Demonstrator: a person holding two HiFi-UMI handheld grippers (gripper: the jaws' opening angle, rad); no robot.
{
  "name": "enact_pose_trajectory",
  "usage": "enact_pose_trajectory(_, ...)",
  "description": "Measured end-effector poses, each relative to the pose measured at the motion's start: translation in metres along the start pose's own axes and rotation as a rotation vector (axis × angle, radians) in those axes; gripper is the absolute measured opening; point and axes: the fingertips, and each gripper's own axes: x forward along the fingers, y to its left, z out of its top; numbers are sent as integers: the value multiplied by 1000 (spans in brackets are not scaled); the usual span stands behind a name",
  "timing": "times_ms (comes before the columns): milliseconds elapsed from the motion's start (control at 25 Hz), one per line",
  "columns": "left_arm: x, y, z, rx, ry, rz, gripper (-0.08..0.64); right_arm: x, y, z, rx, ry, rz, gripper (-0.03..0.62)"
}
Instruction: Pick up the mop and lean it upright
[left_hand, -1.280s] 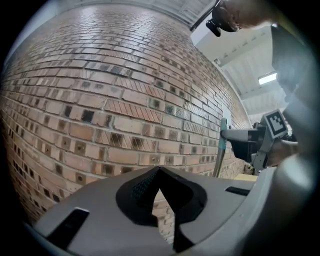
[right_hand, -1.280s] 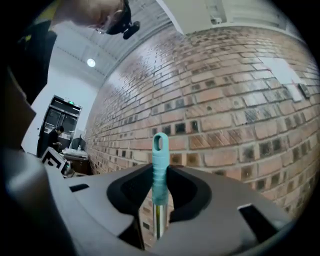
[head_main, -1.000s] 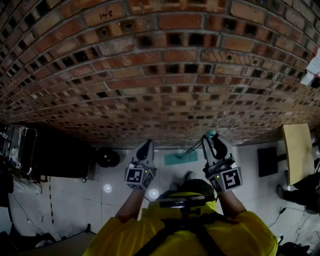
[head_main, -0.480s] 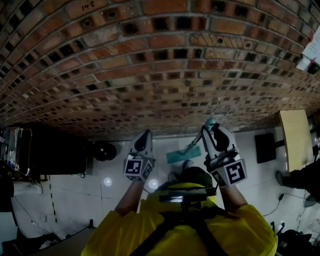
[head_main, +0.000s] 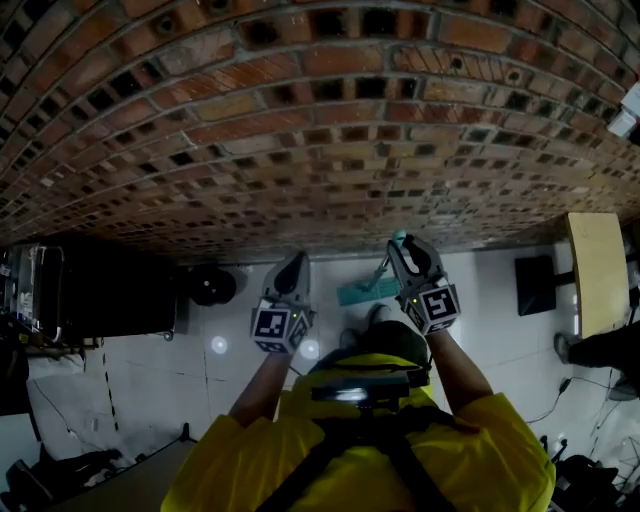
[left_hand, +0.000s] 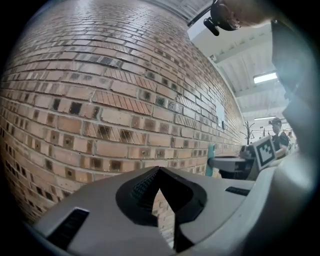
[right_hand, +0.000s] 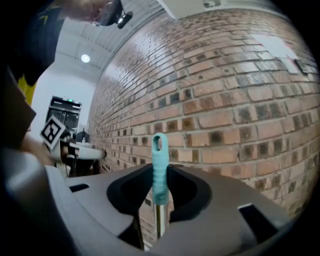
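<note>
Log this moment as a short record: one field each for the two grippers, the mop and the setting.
left gripper: shut, empty, pointed at the brick wall
right gripper: shut on the mop handle, near its teal looped end
mop handle: roughly upright in the right gripper view
mop head: teal, low near the foot of the wall
handle touching wall: cannot tell
task status: mop held by its handle, lean not confirmed
</note>
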Motion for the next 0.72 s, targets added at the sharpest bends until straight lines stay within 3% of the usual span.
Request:
enact_pose_trajectory(320, -1, -1, -21, -13, 46, 2, 0, 49, -19, -124, 38, 160, -36, 101)
enact_pose_trajectory(520, 3, -1, -28, -17, 75, 10, 0, 94, -34, -145, 43, 187, -40, 101)
enact_pose_trajectory(720, 9, -2, -32, -8, 84, 21, 0, 144, -56, -150, 52, 238, -102, 103)
